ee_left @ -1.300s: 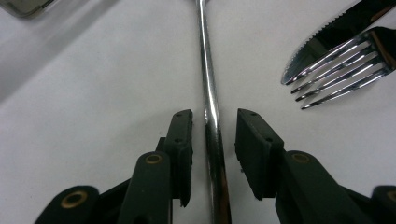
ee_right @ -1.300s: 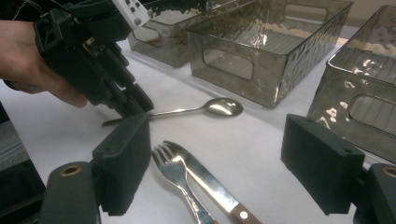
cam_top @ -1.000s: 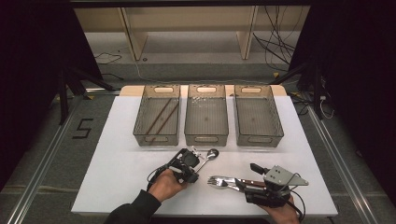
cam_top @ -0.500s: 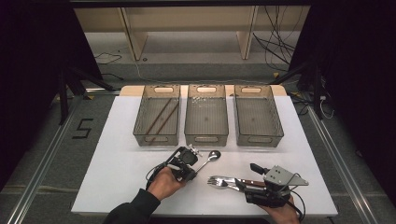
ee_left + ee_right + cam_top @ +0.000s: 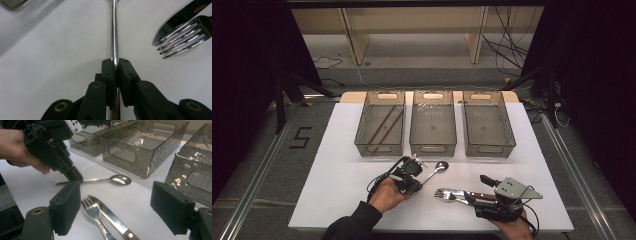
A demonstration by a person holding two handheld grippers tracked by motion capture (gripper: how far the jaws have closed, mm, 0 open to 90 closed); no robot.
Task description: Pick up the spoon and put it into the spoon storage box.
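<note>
On the white table (image 5: 337,165), just in front of the middle of three smoky plastic bins, my left hand-held gripper (image 5: 416,181) is clenched on the handle of a spoon (image 5: 435,170). From the left gripper view the two black jaws meet tight around the thin steel handle (image 5: 114,37), which runs straight away from them over the white surface. From the right gripper view the spoon (image 5: 110,180) lies flat on the table, its bowl pointing toward the middle bin (image 5: 150,147) and resting near that bin's front wall without touching it, while my left hand-held gripper (image 5: 75,176) pinches the handle close to its far end.

My right hand-held gripper (image 5: 479,192) is released: in its own view the jaws stand wide apart, with a fork (image 5: 96,216) and a knife (image 5: 117,222) lying between them on the table. The fork's tines and the knife's blade point toward the spoon, the fork lying partly over the blade, and neither is touched by the pads. In the high view this pair sits just to the right of the spoon, apart from it.

The left bin (image 5: 381,125) holds two dark thin sticks lying slantwise. The right bin (image 5: 488,125) stands beside the middle bin (image 5: 433,125), all three in a row at the back of the table.
</note>
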